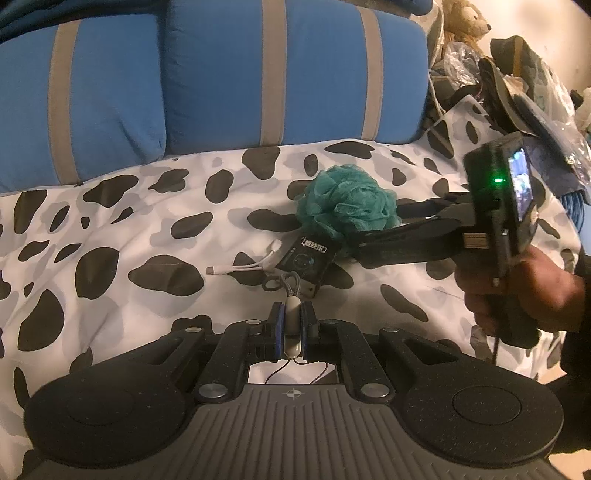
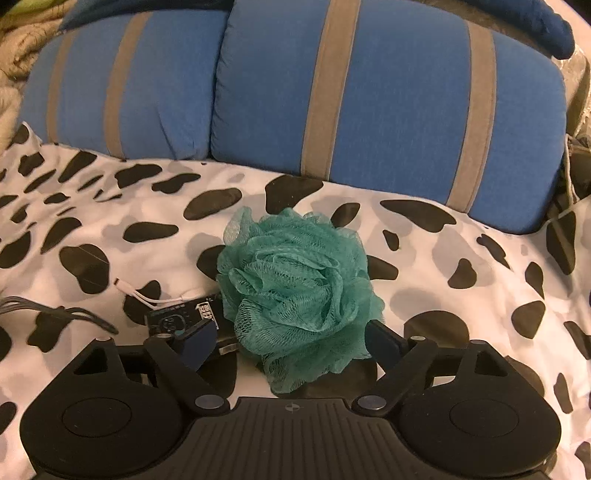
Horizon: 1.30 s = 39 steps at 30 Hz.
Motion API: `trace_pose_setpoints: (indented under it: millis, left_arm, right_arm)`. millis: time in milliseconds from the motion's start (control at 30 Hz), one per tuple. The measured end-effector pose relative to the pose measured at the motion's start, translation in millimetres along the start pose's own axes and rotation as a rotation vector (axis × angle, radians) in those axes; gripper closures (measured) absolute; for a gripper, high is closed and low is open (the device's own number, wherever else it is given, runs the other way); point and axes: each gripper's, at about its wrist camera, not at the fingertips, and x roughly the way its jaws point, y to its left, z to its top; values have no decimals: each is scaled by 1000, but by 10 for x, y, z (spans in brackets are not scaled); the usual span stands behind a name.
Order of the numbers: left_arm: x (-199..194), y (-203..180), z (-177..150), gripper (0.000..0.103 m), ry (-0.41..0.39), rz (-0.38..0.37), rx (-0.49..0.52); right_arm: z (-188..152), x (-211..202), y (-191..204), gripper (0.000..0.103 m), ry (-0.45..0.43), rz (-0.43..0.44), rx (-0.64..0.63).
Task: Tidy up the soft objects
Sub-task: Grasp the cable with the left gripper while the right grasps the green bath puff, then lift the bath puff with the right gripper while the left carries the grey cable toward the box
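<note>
Loofah between open right jaws | left jaws clamp cable plug | labels unreadable

1. Mesh bath puff, teal: one, on the bedspread.
2. Blue pillows with grey stripes: two, side by side, the left pillow and the right pillow.
3. Cow-print bedspread: one.
4. Small black device with a label: one.
5. White adapter cable: one.
6. Plush bear: one, in the clutter at far right.
7. Handheld grippers: two.
</note>
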Motion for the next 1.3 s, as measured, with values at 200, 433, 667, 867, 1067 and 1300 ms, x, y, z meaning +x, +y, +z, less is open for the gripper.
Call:
trace_pose_setpoints:
  millis: [200, 433, 667, 867, 1067, 1300]
  left_arm:
    - [21, 16, 15, 93, 7, 8, -1]
    - [40, -34, 18, 93, 7, 6, 10]
    - [62, -85, 32, 93, 2, 10, 12]
    - [57, -111, 25, 93, -2, 18, 13]
    - [52, -199, 40, 93, -11, 7, 27]
    - [45, -292, 19, 93, -8, -17, 40]
  right_arm:
    - [-3, 4, 24, 63, -13, -19, -18]
    - [5, -128, -46, 99, -39, -23, -39]
    - [-5, -482, -178, 100, -45, -21, -24]
    - [-225, -794, -264, 100, 27, 31, -15]
    - [-532, -1106, -295, 99, 93, 87, -11]
    - [-699, -1368, -255, 48, 86, 219, -41]
